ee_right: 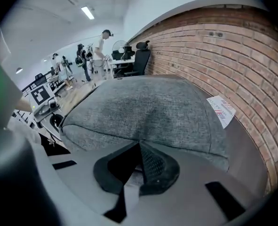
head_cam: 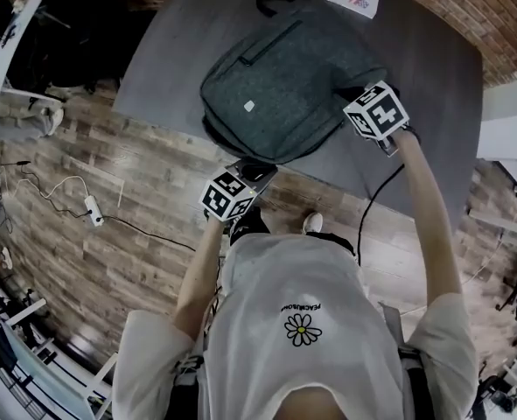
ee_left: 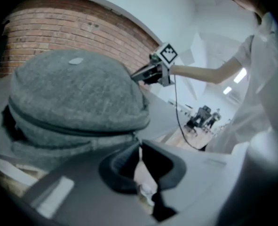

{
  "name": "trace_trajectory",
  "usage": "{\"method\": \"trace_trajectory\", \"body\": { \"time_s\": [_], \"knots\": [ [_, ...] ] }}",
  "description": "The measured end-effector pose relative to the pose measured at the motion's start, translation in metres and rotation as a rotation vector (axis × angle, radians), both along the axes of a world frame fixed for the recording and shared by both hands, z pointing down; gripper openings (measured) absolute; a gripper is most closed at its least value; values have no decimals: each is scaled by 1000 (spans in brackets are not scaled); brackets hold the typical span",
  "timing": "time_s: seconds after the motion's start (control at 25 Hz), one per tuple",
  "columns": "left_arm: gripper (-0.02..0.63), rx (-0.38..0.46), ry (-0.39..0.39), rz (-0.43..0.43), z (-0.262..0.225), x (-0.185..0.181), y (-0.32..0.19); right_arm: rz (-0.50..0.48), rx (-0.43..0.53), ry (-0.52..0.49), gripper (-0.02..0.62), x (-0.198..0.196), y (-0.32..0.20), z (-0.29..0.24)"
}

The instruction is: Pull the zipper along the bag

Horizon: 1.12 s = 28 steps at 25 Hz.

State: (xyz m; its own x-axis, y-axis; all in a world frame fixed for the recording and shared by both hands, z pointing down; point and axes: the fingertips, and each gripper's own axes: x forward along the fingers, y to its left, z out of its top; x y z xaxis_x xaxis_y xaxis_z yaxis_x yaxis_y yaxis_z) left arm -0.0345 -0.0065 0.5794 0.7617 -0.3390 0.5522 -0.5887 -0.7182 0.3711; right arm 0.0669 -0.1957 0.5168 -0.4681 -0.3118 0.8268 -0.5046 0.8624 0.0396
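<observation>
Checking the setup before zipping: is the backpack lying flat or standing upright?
Lying flat: in the head view the backpack rests front panel up on the grey table, its carry handle pointing toward the far edge.

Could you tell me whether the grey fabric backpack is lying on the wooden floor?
No, the grey fabric backpack rests on the dark grey tabletop.

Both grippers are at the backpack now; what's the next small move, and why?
Probably ease the right gripper a little along the zipper seam of the backpack, with the left gripper steadying. Both sets of jaws are together against the backpack. What the right one pinches is not visible, so test gently.
</observation>
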Motion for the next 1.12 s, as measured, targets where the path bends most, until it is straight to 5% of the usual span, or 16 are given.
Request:
{"method": "trace_trajectory", "body": {
  "time_s": [0.12,0.24,0.36,0.4,0.52,0.64,0.72,0.92,1.12],
  "knots": [
    [20,-7,19,28,3,24,3,-20,-7,42,-2,2,-1,4],
    [8,9,7,-70,5,24,1,-31,-43,-3,-2,4,-3,0],
    [5,5,-23,-106,10,17,5,-146,-7,13,0,12,-4,-16],
    [5,6,-31,-93,10,17,6,-180,44,43,31,17,-9,-24],
    [3,11,-42,-74,10,17,5,-161,167,81,260,35,-41,-41],
    [5,12,-41,-91,10,18,5,-23,58,-10,440,52,-76,-39],
    [5,16,-48,-97,10,18,6,48,-81,-71,435,55,-80,-26],
    [5,26,-81,-211,12,-5,-4,103,-181,-69,414,56,-69,-15],
    [5,53,-161,-262,14,-52,-21,203,-142,-90,387,73,-26,-12]
  ]
}}
